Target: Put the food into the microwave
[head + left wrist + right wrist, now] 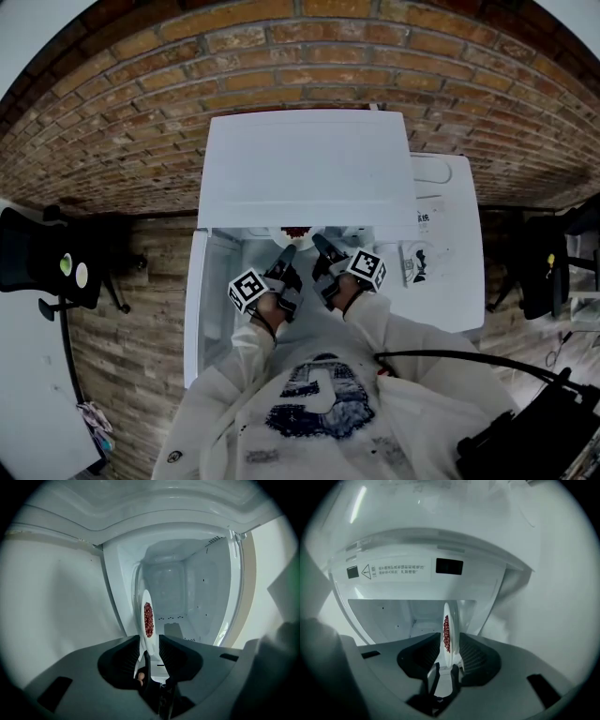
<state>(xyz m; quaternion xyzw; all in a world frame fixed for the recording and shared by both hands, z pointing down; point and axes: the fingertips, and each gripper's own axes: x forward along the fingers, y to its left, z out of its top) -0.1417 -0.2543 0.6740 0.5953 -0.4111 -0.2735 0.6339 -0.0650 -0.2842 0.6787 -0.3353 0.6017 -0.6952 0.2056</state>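
Note:
A white plate (297, 232) with red food (148, 619) sits at the mouth of the white microwave (309, 169), whose cavity (173, 592) stands open. My left gripper (284, 258) straddles the plate's near left rim (148, 641), and my right gripper (323, 248) straddles its near right rim (449, 646). In both gripper views the rim lies between the ribbed pads with a thin gap on each side, so both grippers are open. I cannot tell whether the plate rests on the cavity floor.
The microwave's door (194, 309) hangs open at the left. A white surface (445, 253) with stickers adjoins it on the right. Behind is a brick wall (122, 103). A black chair (56, 262) stands far left, and a black bag with a cable (525, 422) lies lower right.

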